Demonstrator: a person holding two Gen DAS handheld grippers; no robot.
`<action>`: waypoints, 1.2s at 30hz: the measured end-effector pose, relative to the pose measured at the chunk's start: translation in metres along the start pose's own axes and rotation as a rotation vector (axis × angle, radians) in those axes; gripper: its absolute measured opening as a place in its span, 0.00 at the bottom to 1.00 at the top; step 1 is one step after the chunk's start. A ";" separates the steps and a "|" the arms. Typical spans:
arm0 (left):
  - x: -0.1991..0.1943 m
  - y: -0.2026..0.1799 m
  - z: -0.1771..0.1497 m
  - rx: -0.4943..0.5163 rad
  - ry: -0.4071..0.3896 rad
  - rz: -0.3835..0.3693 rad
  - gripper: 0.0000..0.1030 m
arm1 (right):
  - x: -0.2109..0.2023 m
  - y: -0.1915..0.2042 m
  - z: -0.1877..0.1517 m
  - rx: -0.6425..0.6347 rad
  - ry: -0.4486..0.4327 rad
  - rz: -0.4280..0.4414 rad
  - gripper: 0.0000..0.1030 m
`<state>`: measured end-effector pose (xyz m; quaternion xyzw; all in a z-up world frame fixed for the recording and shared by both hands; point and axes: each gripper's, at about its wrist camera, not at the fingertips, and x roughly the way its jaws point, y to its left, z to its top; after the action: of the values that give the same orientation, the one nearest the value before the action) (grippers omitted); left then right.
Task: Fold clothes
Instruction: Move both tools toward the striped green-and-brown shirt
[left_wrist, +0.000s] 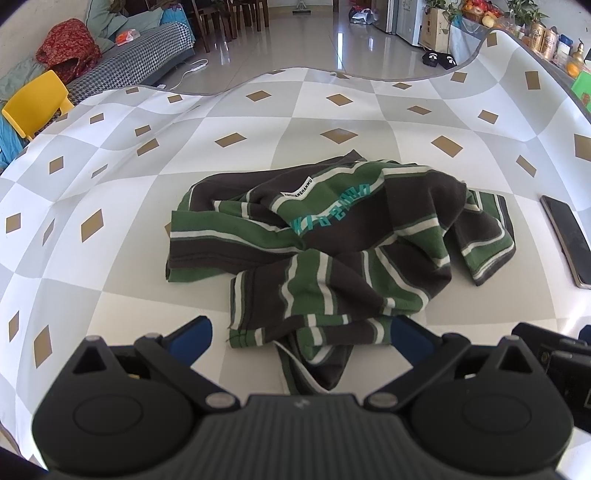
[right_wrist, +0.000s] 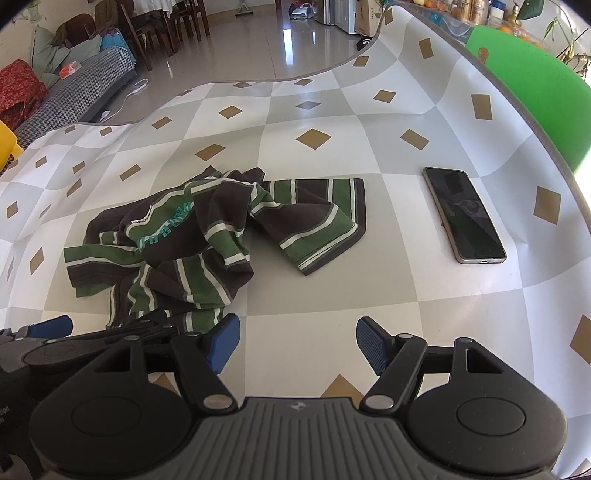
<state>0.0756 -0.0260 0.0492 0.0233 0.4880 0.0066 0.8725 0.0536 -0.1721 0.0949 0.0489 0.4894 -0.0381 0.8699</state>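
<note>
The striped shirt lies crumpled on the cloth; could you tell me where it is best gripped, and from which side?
Probably grip the striped shirt at its flat hemmed corner, coming from the right with the open right gripper. That flap lies spread in a single layer, clear of the bunched middle.

Crumpled striped shirt (left_wrist: 332, 251) on the table (left_wrist: 147, 302)

We see one shirt, in dark brown and green bands with thin white stripes, lying in a loose, unfolded heap near the middle of the table. It is bunched and twisted over itself, with a white neck label showing and teal lettering reading back to front across a green band. In the right wrist view one sleeve lies flat, spread out to the right of the heap. The near hem hangs rumpled toward us at the front edge of the pile.
</note>
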 end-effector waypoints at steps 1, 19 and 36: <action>0.000 0.000 0.000 0.001 -0.001 0.002 1.00 | 0.000 0.000 0.000 0.000 0.001 0.001 0.67; -0.004 -0.013 -0.008 0.075 -0.005 0.036 1.00 | -0.001 -0.004 0.008 -0.001 -0.087 -0.084 0.67; -0.020 0.000 -0.008 0.068 -0.031 0.040 1.00 | 0.004 0.017 0.012 -0.098 -0.119 -0.082 0.67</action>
<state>0.0582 -0.0261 0.0618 0.0627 0.4738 0.0070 0.8784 0.0678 -0.1568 0.0991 -0.0165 0.4398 -0.0526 0.8964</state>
